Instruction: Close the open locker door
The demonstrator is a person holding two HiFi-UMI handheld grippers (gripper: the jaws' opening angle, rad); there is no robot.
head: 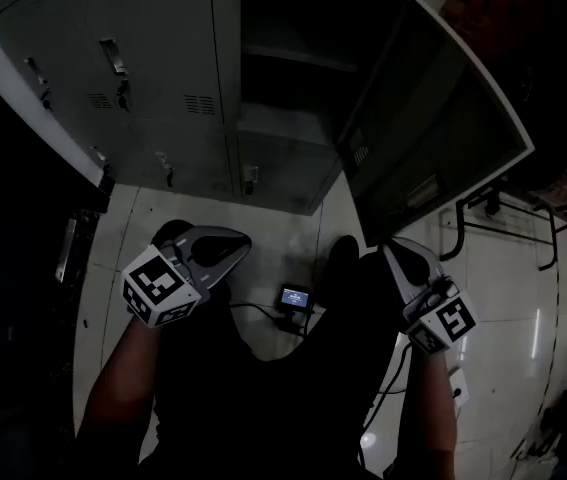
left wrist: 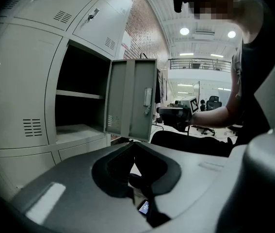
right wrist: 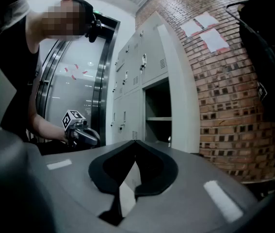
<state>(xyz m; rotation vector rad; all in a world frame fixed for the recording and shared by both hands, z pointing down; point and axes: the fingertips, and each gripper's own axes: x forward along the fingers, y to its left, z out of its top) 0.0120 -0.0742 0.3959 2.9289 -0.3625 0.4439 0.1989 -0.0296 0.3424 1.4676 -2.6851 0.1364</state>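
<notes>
We see one grey locker door (head: pixel 433 118) swung wide, right of its compartment (head: pixel 283 78); left tongs (head: pixel 235 242) and right tongs (head: pixel 395 251) clenched, empty.

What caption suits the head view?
Left hand-held gripper and right hand-held gripper, both shut, hang low before lockers; one locker door stands open.

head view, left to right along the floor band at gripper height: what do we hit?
left gripper → small lit-screen device on the floor → right gripper
</notes>
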